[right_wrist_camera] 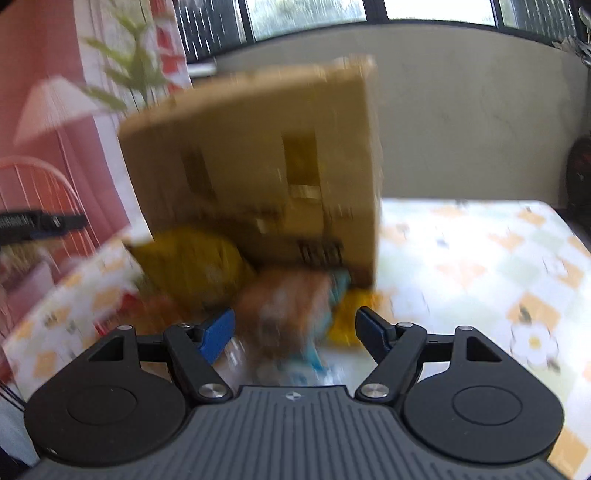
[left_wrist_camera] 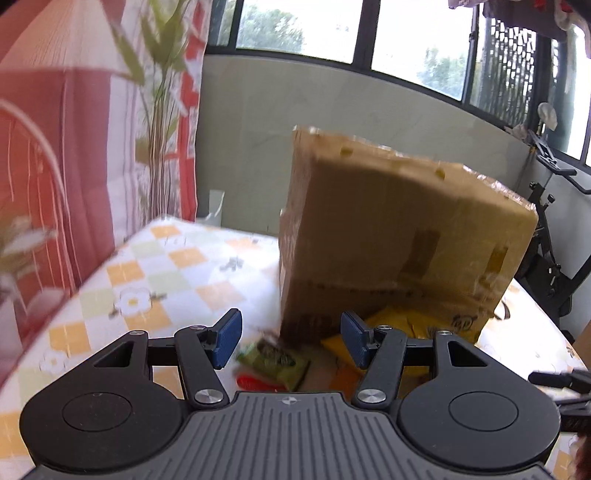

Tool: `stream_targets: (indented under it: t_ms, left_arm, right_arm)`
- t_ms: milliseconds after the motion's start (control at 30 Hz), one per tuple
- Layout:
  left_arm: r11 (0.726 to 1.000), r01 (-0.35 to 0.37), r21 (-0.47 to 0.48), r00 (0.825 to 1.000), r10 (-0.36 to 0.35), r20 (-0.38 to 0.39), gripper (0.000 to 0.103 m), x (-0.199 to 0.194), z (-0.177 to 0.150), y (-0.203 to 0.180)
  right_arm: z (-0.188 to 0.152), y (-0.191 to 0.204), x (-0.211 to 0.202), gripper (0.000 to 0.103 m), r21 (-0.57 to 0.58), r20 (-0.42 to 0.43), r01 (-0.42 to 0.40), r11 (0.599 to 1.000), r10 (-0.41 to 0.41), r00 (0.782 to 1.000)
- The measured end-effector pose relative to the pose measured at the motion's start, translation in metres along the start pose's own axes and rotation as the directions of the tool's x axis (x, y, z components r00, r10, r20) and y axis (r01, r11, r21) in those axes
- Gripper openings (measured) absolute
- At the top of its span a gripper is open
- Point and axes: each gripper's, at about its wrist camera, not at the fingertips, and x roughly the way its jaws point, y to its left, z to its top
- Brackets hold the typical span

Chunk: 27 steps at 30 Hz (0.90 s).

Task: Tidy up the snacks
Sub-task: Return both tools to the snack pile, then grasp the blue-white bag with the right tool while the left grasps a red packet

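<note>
A brown cardboard box [left_wrist_camera: 399,236] stands on the table [left_wrist_camera: 177,266], also in the right wrist view [right_wrist_camera: 258,166]. Snack packets lie at its foot: a green packet [left_wrist_camera: 275,360], yellow packets [left_wrist_camera: 402,325] and a red one [left_wrist_camera: 255,382]. My left gripper [left_wrist_camera: 291,338] is open and empty, just above the green packet. My right gripper [right_wrist_camera: 295,334] is open and empty over a blurred brown and blue packet [right_wrist_camera: 291,306], with a large yellow bag [right_wrist_camera: 192,262] to its left. The right view is motion-blurred.
The table has a checked floral cloth [right_wrist_camera: 480,266]. A red and white curtain [left_wrist_camera: 74,147] hangs at the left. An exercise bike [left_wrist_camera: 554,236] stands beyond the table's right side. Windows [left_wrist_camera: 332,29] run along the back wall.
</note>
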Motion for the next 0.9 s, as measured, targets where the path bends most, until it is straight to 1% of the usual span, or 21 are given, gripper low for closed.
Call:
stream_targets:
  t_ms: [67,167,300,367,433,533,633,900]
  left_arm:
    - [1.0,-0.004,-0.009,1.0,0.004,-0.018,0.062,0.001,-0.007,0.0]
    - [1.0,-0.002,-0.011,0.999,0.001,-0.044,0.062,0.005,-0.015,-0.001]
    - [1.0,0.004,-0.013,0.998,-0.004,-0.062,0.061,0.007,-0.021,-0.004]
    - [1.0,0.006,-0.01,0.997,-0.007,-0.072,0.061,0.009,-0.025,-0.005]
    - [1.0,0.006,-0.006,0.996,-0.007,-0.085,0.061,0.012,-0.029,-0.006]
    - [1.0,0.002,-0.01,0.994,-0.003,-0.108,0.061,0.015,-0.033,-0.005]
    - [1.0,0.003,-0.014,0.991,-0.005,-0.131,0.061,0.019,-0.038,-0.004]
    - [1.0,-0.011,-0.003,0.983,0.01,-0.184,0.061,0.029,-0.048,-0.006]
  right_arm:
    - [-0.009,0.001,0.006,0.075,-0.004,-0.041,0.021,1.0,-0.021,0.999]
    - [-0.023,-0.001,0.012,0.075,0.014,-0.071,0.043,0.999,-0.042,0.997]
    - [-0.033,-0.008,0.017,0.075,0.057,-0.107,0.027,0.998,-0.021,0.994]
    - [-0.035,-0.01,0.021,0.072,0.065,-0.112,0.014,0.998,-0.007,0.994]
    - [-0.036,-0.009,0.021,0.063,0.068,-0.096,-0.007,0.998,0.014,0.995]
    - [-0.041,-0.006,0.02,0.061,0.036,-0.061,-0.011,0.999,0.013,0.998]
    - [-0.048,-0.006,0.017,0.061,0.023,-0.022,-0.022,0.999,0.022,1.0]
    - [-0.049,-0.012,0.016,0.061,0.064,0.006,-0.045,0.997,0.044,0.999]
